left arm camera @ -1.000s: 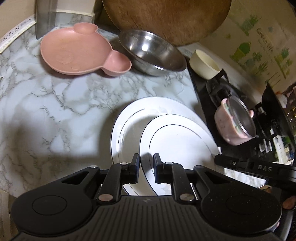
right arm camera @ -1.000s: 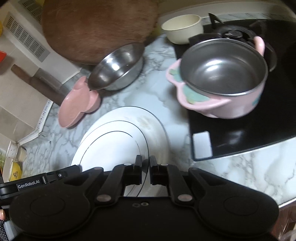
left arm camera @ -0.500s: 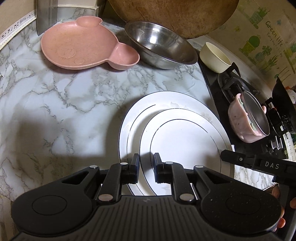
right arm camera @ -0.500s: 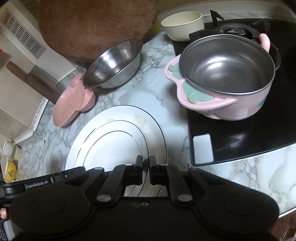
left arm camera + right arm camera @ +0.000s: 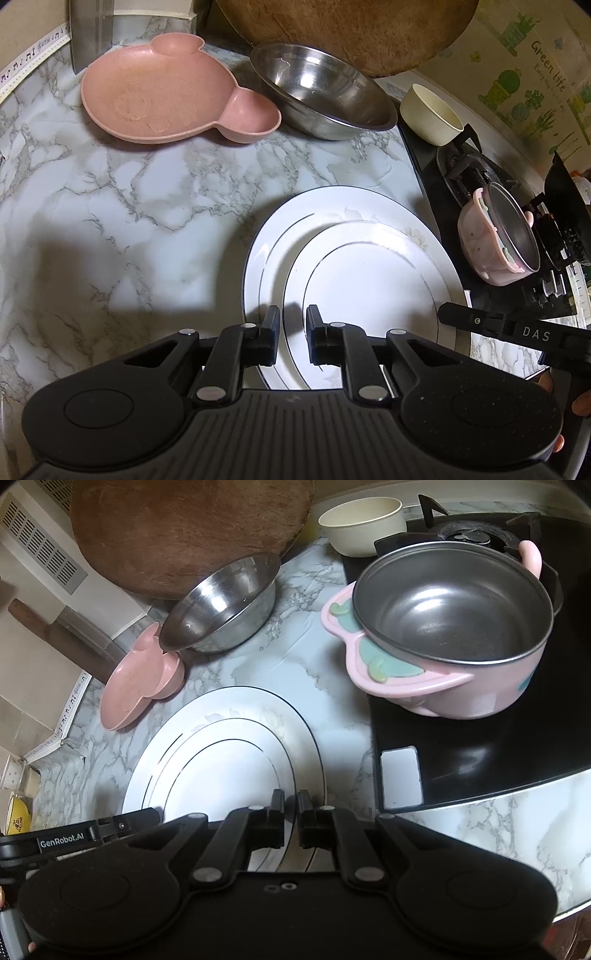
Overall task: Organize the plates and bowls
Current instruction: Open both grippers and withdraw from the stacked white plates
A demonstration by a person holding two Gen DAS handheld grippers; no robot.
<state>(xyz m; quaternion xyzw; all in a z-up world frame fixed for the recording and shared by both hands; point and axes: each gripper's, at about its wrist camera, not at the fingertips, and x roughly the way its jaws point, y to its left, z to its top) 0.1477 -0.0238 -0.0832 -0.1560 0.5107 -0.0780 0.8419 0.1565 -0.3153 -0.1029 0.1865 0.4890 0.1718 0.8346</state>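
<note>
Crockery is spread over the marble worktop (image 5: 110, 203). The left tool (image 5: 291, 332) points down at the near left edge of the small plate (image 5: 369, 288). Its jaws stand at a narrow gap, one on each side of that rim, and they grip it. The small plate lies inside the large plate (image 5: 273, 243), pushed toward its right and near side. The right tool (image 5: 291, 814) has its jaws almost together over the near right edge of the two plates. A rim line runs into the gap, but whether the jaws pinch it is hard to make out.

From left to right along the back of the worktop sit a pink bear-shaped dish (image 5: 159, 92), a steel bowl (image 5: 321, 88) that touches the dish's ear, and a cream bowl (image 5: 428, 114) at the corner of the black stove (image 5: 417, 173). A pink pot (image 5: 495, 243) with a steel inside stands on the stove, right of the plates.

The near edges of both plates are hidden under the tool bodies. A brown round board (image 5: 351, 29) behind the steel bowl is cut off by the top edge. In the left wrist view the pot shows only edge-on.
</note>
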